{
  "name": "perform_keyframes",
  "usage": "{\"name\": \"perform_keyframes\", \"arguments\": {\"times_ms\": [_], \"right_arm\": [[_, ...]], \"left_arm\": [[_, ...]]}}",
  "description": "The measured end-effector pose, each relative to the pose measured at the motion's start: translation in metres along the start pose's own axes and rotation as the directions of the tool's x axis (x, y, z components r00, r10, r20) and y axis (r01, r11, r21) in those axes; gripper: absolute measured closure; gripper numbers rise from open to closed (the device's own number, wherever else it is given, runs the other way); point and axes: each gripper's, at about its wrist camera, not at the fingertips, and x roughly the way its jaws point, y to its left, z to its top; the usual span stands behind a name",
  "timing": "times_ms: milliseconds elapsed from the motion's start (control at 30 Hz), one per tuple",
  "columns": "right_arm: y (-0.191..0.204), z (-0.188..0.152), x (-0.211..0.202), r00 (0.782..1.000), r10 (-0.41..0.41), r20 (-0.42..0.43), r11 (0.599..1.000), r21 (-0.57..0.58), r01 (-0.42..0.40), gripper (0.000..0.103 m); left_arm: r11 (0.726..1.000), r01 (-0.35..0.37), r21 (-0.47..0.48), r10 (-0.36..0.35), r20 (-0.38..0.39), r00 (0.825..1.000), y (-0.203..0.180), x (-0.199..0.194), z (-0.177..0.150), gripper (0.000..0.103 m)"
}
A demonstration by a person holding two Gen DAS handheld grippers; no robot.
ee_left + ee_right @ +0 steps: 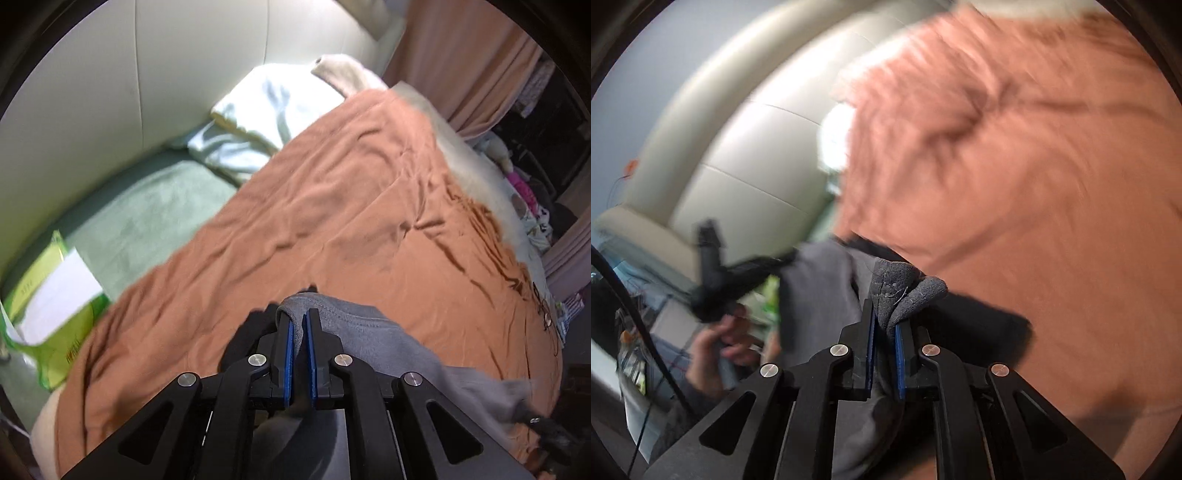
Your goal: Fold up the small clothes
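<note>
A grey garment (373, 343) is held up over the bed (332, 206), above its orange blanket (351, 221), pinched at one end by each gripper. The left gripper (299, 321) has its jaws narrowed on a hemmed edge of the cloth; the right gripper (884, 314) has its jaws closed on a bunched, stitched corner (901, 288).

The move to come is judged to turn on the span between the two grips. In the left wrist view the garment runs from the jaws away to the right and down, toward the right gripper, seen small and blurred at the lower right. In the right wrist view the cloth (820, 288) runs left toward the left gripper (713, 280) and the hand (716, 350) carrying it. The long axis is thus stretched from gripper to gripper, roughly across the near edge of the bed, and neither gripper is nearer. Which end is top or bottom cannot be told. The rest of the cloth hangs below the jaws, out of view.
</note>
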Motion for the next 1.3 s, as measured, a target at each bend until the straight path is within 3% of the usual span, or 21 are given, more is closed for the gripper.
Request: {"name": "perform_keyframes", "arguments": {"times_ms": [33,100,133,167,200,233,467,533,667,733,867,1000,1100,1167,1300], "right_arm": [[-0.008,-0.001,0.001,1.000,-0.019,0.002,1.000,0.010,0.019,0.096],[-0.021,-0.006,-0.003,0.999,-0.037,0.008,0.999,0.024,0.037,0.087],[-0.023,-0.008,-0.004,0.999,-0.033,0.005,0.999,0.029,0.032,0.075],[-0.024,-0.010,-0.007,0.999,-0.033,0.005,0.999,0.026,0.033,0.062],[-0.024,-0.012,-0.010,0.999,-0.046,0.011,0.999,0.015,0.046,0.055],[-0.022,-0.013,-0.014,0.998,-0.059,0.023,0.998,0.005,0.059,0.049],[0.016,-0.022,-0.047,0.987,-0.062,0.150,0.994,-0.080,0.075,0.049],[0.029,-0.027,-0.047,0.989,-0.041,0.141,0.991,-0.119,0.058,0.049],[0.053,-0.042,-0.039,0.996,0.000,0.094,0.981,-0.192,0.018,0.064],[0.058,-0.049,-0.033,0.998,0.013,0.067,0.976,-0.217,0.002,0.065],[0.052,-0.051,-0.011,1.000,-0.010,0.013,0.974,-0.226,0.013,0.074],[0.040,-0.047,-0.002,1.000,-0.005,-0.016,0.981,-0.195,0.002,0.075],[0.039,-0.048,0.002,0.999,0.006,-0.036,0.981,-0.194,-0.013,0.075],[0.040,-0.047,0.007,0.999,0.008,-0.046,0.980,-0.197,-0.017,0.075],[0.036,-0.047,0.014,0.998,0.015,-0.054,0.984,-0.176,-0.024,0.075]], "left_arm": [[1.000,-0.011,0.004,0.011,0.000,1.000,-0.001,0.000,-0.002,0.089],[0.997,-0.066,0.026,0.065,0.024,0.998,-0.005,-0.004,-0.005,0.063],[0.997,-0.075,0.030,0.074,0.030,0.997,-0.005,-0.007,-0.005,0.043],[0.996,-0.080,0.037,0.078,0.037,0.996,-0.006,-0.010,-0.006,0.033],[0.995,-0.093,0.047,0.091,0.043,0.995,-0.006,-0.014,-0.006,0.032],[0.992,-0.111,0.055,0.109,0.046,0.993,-0.006,-0.017,-0.005,0.031],[0.989,-0.110,0.101,0.103,0.070,0.992,-0.015,-0.038,-0.004,0.034],[0.989,-0.101,0.110,0.095,0.060,0.994,-0.020,-0.039,-0.002,0.034],[0.990,-0.098,0.104,0.097,0.011,0.995,-0.024,-0.025,0.003,0.034],[0.991,-0.108,0.082,0.110,-0.023,0.994,-0.021,-0.011,0.004,0.034],[0.997,-0.073,-0.003,0.072,-0.061,0.996,-0.014,0.012,0.008,0.034],[0.997,-0.054,-0.063,0.044,-0.146,0.988,-0.011,0.040,0.012,0.035],[0.995,-0.023,-0.097,0.003,-0.203,0.979,-0.013,0.060,0.013,0.056],[0.997,-0.037,-0.074,0.020,-0.215,0.976,-0.019,0.066,0.014,0.076],[0.999,-0.034,0.027,0.038,-0.166,0.985,-0.034,0.064,0.019,0.086]]}}
